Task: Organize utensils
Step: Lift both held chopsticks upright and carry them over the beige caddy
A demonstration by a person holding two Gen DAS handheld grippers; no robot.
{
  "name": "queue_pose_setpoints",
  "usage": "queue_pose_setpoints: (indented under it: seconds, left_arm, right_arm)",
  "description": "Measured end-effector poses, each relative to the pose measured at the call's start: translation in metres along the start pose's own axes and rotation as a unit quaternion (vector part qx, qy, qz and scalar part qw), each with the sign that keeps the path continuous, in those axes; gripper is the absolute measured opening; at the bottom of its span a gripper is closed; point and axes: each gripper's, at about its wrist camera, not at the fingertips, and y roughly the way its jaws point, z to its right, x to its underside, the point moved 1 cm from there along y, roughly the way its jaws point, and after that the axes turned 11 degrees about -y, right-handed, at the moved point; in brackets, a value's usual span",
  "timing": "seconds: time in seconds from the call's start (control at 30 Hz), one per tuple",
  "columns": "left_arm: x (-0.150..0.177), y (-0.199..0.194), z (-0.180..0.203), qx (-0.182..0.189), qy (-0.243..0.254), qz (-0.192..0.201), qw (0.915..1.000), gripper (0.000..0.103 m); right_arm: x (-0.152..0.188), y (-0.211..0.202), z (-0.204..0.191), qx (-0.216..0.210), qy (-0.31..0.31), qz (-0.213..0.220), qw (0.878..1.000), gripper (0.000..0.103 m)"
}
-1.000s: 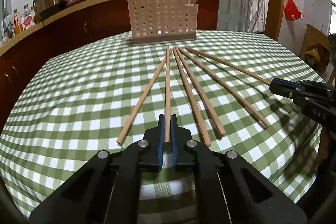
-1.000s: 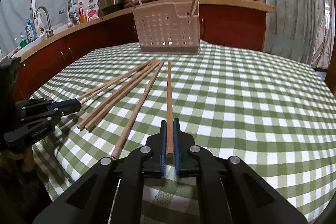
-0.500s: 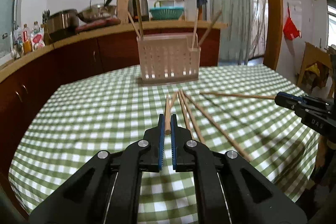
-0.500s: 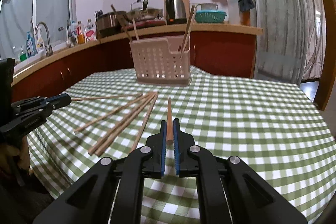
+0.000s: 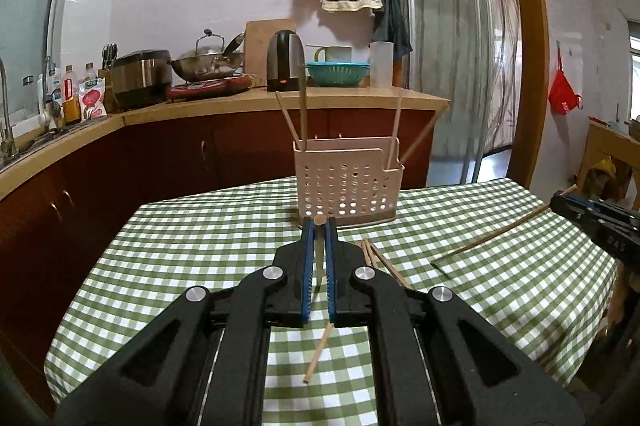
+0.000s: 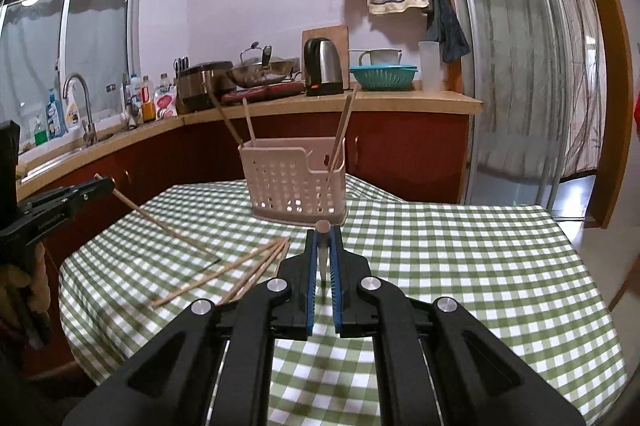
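Left gripper (image 5: 319, 226) clenched on a chopstick (image 5: 316, 356), right gripper (image 6: 323, 231) pinching another chopstick (image 6: 322, 226), foreshortened, loose chopsticks (image 6: 240, 272) lower left partly hidden, perhaps four, holder (image 6: 294, 186) centre frame.

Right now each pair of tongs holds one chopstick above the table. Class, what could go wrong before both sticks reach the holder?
1. The left tongs pinch their chopstick near its top end, so the long free end could swing or slip.
2. The holder already has chopsticks leaning in both ends; a new stick could knock them.
3. The right tongs with their chopstick head for the same holder, so the two may collide.
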Motion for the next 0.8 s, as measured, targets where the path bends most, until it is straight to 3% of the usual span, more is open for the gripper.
queue_pose_setpoints:
  seconds: [0.8]
  left_arm:
    - [-0.052, 0.061, -0.01, 0.001, 0.01, 0.02, 0.9997, 0.007]
  right_arm:
    - [-0.06, 0.068, 0.007, -0.01, -0.018, 0.034, 0.999, 0.007]
